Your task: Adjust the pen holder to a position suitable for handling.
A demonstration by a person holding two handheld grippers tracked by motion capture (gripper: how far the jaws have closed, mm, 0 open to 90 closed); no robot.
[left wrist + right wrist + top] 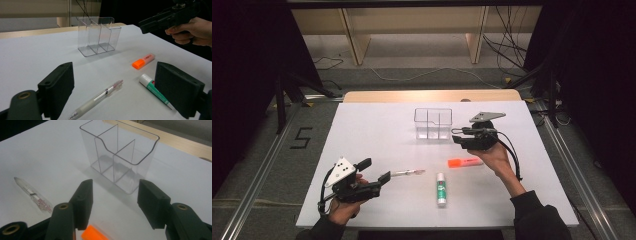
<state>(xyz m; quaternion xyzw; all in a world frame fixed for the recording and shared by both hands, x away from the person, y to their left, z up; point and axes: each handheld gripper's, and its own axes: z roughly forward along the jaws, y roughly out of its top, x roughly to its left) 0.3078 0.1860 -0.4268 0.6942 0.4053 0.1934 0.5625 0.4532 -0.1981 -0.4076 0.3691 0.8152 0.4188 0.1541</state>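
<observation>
Now the right gripper [460,135] hangs in the air just beside the clear organizer [433,123], with its jaws spread and nothing between them. Below it the orange highlighter [465,162] lies flat on the white table [372,135], well apart from the organizer (whose compartments hold nothing). Down at the near edge, the left gripper [374,170] is also released, jaws wide, pointing at the pen [408,172]. A glue stick [441,188] lies near the pen.
</observation>
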